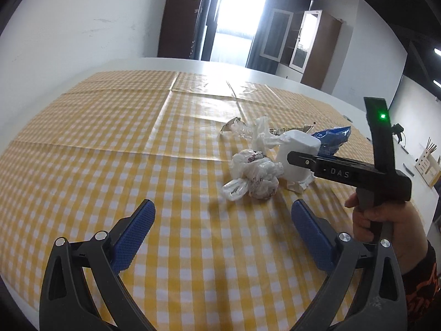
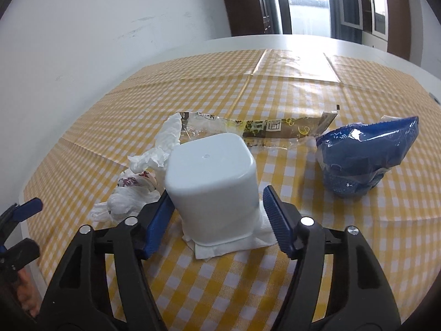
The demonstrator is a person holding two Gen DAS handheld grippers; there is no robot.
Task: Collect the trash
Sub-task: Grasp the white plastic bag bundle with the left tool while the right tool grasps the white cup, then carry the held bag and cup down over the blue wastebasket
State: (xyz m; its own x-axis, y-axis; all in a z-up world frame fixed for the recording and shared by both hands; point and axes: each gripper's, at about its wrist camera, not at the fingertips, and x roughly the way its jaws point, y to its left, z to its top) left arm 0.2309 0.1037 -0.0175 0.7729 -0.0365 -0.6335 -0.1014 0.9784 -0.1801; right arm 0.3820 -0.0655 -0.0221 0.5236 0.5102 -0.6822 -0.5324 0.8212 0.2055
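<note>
Fingers of my left gripper (image 1: 223, 234) are spreading wide and empty over the yellow checked tablecloth (image 1: 110, 138), pointing at a crumpled white plastic bag (image 1: 255, 176) that is looking light and soft enough to pinch anywhere. My right gripper (image 2: 217, 207) is standing open around an upturned white square plastic tub (image 2: 212, 187) sitting on a white paper napkin (image 2: 220, 248), left pad touching or nearly so; I am judging it light, stiff and slick, best squeezed on its flat sides.

My left gripper (image 1: 223, 220) hung open; my right gripper (image 2: 217, 207) was spread wide too, held level.

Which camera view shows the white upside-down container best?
The right wrist view: the white container stands close and central between the open fingers, on a white napkin. In the left wrist view it is farther away and partly hidden behind the right gripper.
</note>
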